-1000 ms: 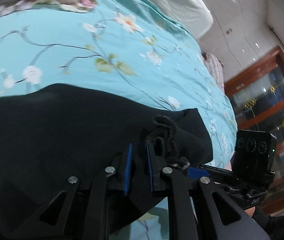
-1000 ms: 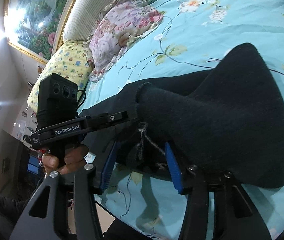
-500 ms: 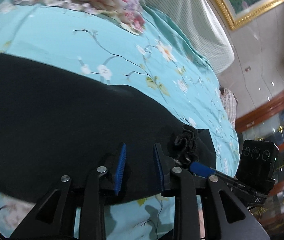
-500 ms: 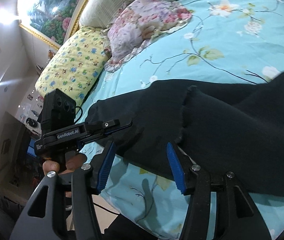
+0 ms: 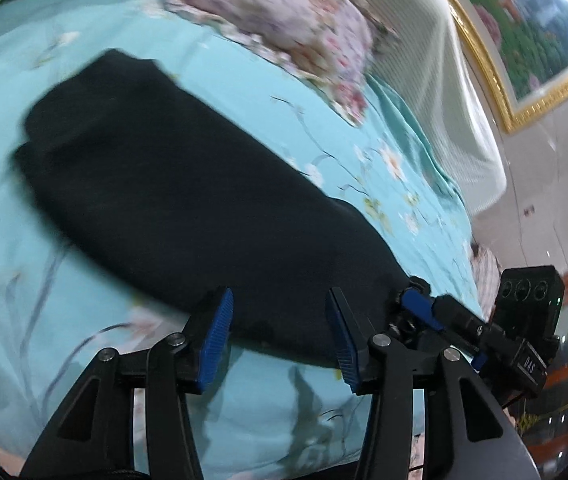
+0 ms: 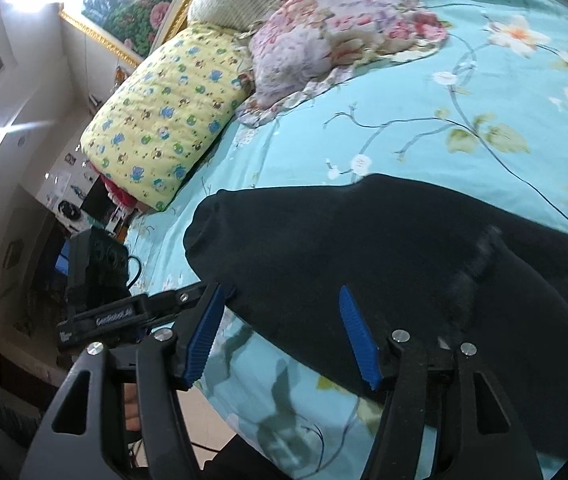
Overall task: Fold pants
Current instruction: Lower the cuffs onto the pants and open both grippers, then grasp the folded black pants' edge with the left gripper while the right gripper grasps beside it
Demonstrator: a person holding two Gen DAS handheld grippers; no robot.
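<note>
The black pants (image 5: 188, 200) lay doubled lengthwise on the floral bedsheet (image 5: 363, 408), one fold apparently done (crosswise folds likely remained). Both the left gripper (image 5: 280, 332) and right gripper (image 6: 280, 332) stood spread, holding nothing.

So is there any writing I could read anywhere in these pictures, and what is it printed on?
"GenRobot.AI": white letters, slightly blurred, on the black bar of the left tool, seen from the right wrist.
"DAS": on the black body of the right tool, seen from the left wrist.
The small pictures on the far wall are too small to read.
</note>
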